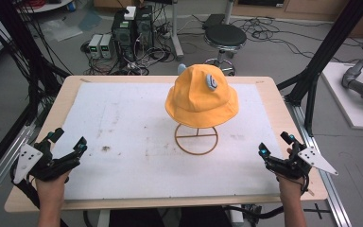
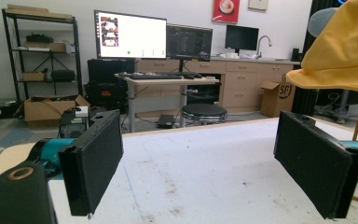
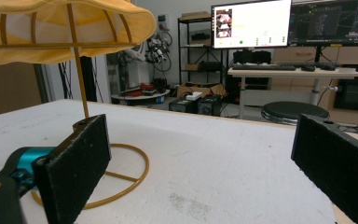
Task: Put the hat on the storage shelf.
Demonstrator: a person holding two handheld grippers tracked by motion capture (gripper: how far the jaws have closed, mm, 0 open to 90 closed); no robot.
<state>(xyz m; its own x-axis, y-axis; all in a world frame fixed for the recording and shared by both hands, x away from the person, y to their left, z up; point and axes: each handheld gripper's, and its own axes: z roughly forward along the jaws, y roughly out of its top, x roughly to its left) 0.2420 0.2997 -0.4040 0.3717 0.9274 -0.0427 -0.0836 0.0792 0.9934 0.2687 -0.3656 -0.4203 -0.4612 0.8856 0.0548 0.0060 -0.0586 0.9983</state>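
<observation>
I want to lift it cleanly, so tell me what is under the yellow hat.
The yellow hat sits on a thin wire stand: a post rising from a ring base on the white mat, with ribs under the brim. The stand's top is hidden by the crown.

1. We see even, fairly bright indoor light, probably from overhead fixtures.
2. The white table mat (image 1: 123,123) shows soft glare and no hard shadows; the yellow hat (image 1: 201,97) throws a faint shadow beneath its brim.
3. All frames look soft and low in resolution.
4. In the gripper views the lit monitors (image 2: 129,35) wash out, and near objects blur slightly.
</observation>
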